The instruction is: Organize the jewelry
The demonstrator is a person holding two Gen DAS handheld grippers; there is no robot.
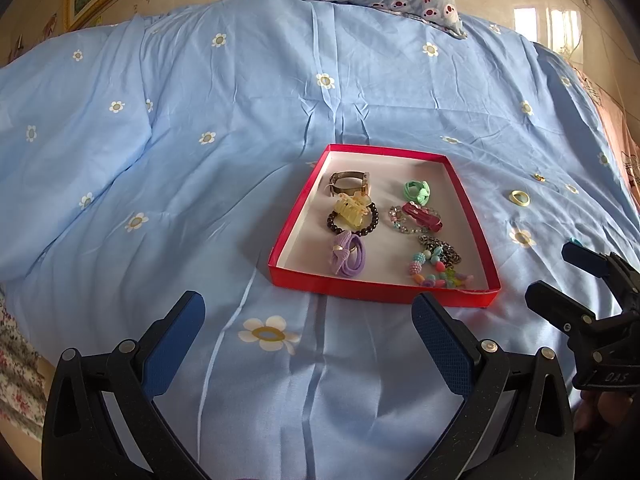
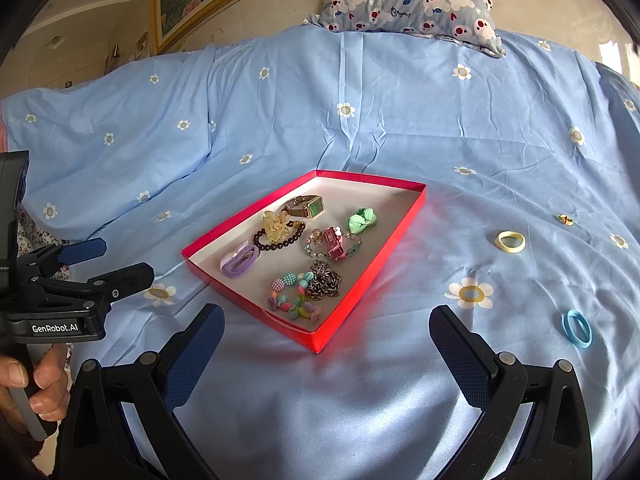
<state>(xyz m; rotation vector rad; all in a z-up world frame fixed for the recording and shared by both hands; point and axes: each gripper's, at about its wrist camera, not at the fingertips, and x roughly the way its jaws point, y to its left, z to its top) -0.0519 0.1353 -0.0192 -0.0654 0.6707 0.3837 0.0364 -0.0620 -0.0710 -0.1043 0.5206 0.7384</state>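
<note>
Three small things are lying loose on the blue flowered bed [image 2: 360,128], right of the red cardboard tray [image 2: 372,272]: a pale yellow ring [image 2: 510,241], a blue hair loop [image 2: 577,328] and a tiny gold piece [image 2: 565,219]. Nearest to them is the right gripper [image 2: 326,356], with the blue loop sitting just off its right finger. Both it and the left gripper [image 1: 308,332] are gaping wide and holding nothing.

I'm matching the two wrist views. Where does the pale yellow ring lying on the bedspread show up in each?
Left wrist view: yellow ring at right of centre, just right of the red tray.
Right wrist view: yellow ring at right, well right of the red tray.
Shared landmark: the small gold piece just beyond the ring.
</note>
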